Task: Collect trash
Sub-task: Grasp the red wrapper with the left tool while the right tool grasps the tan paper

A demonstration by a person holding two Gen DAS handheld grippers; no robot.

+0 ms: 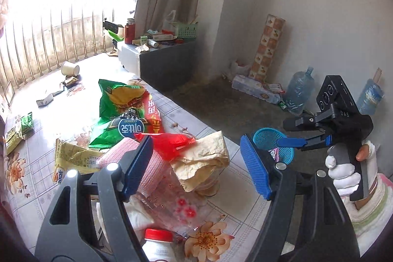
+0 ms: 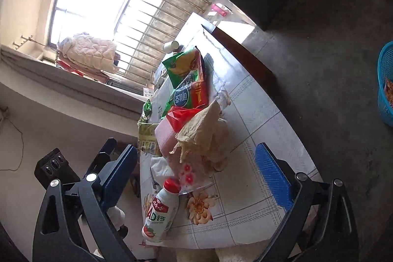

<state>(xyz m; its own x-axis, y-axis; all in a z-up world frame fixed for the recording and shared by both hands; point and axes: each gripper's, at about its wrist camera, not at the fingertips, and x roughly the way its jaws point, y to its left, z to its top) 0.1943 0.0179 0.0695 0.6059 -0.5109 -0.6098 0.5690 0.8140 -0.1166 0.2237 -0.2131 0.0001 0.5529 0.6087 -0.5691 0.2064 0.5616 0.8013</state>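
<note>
Trash [image 1: 122, 114] lies in a heap on the tiled surface [image 1: 32, 188]: green snack bags, a red wrapper [image 1: 169, 144], crumpled brown paper [image 1: 203, 158] and a white bottle with a red cap [image 2: 159, 210]. Left tool [image 1: 196, 166] is wide open above the heap and holds nothing. Right tool [image 2: 196, 178] is wide open too, with nothing in it. A blue basket [image 2: 385, 82] sits on the floor beside the surface, maybe with a wrapper inside.
</note>
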